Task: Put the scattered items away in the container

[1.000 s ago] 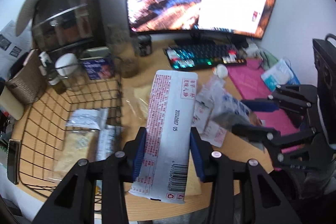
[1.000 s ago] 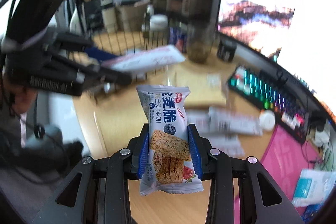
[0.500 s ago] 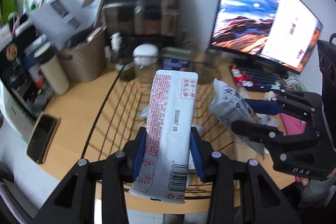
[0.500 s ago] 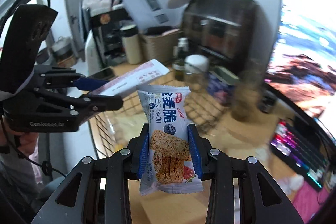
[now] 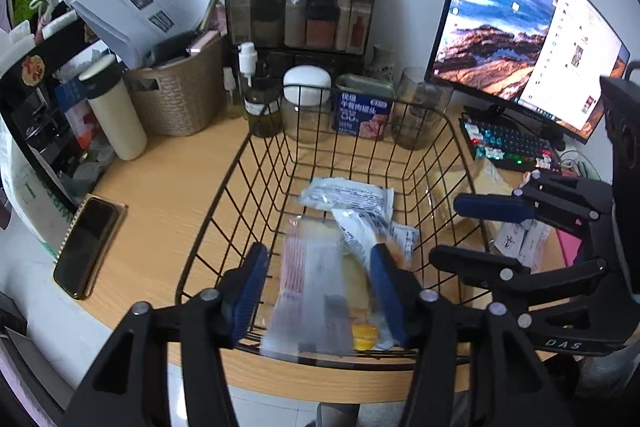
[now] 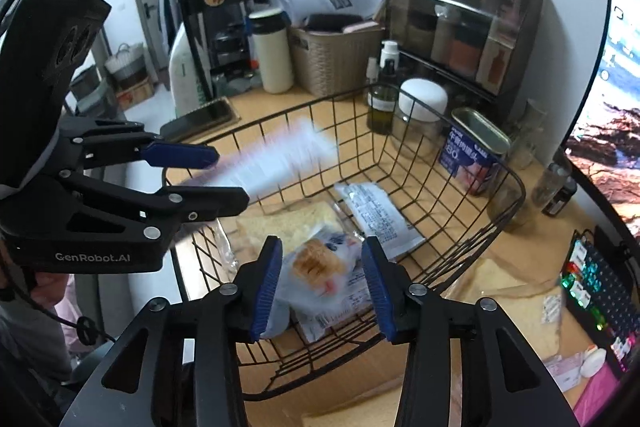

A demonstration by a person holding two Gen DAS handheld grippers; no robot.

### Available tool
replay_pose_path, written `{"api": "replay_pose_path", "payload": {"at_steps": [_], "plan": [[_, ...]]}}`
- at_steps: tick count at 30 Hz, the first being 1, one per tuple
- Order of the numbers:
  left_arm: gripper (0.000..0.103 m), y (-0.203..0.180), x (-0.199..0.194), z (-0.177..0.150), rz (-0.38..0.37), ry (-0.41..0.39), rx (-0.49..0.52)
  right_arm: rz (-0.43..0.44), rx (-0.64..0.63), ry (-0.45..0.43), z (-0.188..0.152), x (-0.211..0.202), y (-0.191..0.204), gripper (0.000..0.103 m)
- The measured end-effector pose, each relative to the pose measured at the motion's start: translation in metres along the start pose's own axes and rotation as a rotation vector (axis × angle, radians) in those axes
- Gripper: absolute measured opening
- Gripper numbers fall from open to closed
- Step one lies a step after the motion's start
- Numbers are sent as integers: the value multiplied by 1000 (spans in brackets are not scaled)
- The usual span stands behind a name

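Left wrist view looks down over the black wire basket (image 5: 348, 155), which sits near the front edge of the worktop (image 5: 168, 187). The left tool (image 5: 316, 291) has its jaws opening; the long white packet with red print (image 5: 308, 291) lies blurred between them, its pads no longer pressing on it, so it looks to be dropping into the basket. In the right wrist view the right tool (image 6: 324, 287) is opening too, and the blue-and-white cracker pack (image 6: 320, 267) sits loose between the spread pads, above wrappers already lying in the basket.

To release well, I would judge that both tools should hold over the basket's middle until each packet is clear of the pads, and only then lift away, so nothing catches a finger and gets flicked over the wire rim. More packets (image 5: 516, 239) and a bagged slice of bread (image 6: 504, 291) lie on the worktop just right of the basket, toward the keyboard (image 5: 508, 143).

Readable writing: "GenRobot.AI" on the left tool's body in the right wrist view, "DAS" on the right tool's body. The blue tin (image 5: 360, 111) behind the basket carries Chinese text I cannot make out.
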State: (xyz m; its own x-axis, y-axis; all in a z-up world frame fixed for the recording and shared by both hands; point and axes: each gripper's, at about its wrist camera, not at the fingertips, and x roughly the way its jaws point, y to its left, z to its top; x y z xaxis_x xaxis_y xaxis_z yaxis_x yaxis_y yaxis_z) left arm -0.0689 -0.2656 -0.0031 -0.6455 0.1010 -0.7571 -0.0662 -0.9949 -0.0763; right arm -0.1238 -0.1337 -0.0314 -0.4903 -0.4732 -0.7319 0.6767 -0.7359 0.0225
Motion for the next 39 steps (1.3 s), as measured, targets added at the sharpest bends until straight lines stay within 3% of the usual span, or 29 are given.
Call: {"api": "replay_pose_path", "payload": {"at_steps": [9,19,30,35,39], "plan": [[64,-30,-16,5,-17,-21,54,-67,49,-90,-12,-56,-24,46],[67,-122,-17,2,-126,14,229,-240,175,-144,-65,-134,-74,54],[68,-221,15,-37,-169,173,379,-310,338,-6,-154,-155,-109,60],[68,-242,37,-53,-144,240,381,-350,473,75,-195,-151,-132,60],[68,-250,53,-63,-128,286,388,-307,503,88,-215,-146,-140,60]]}}
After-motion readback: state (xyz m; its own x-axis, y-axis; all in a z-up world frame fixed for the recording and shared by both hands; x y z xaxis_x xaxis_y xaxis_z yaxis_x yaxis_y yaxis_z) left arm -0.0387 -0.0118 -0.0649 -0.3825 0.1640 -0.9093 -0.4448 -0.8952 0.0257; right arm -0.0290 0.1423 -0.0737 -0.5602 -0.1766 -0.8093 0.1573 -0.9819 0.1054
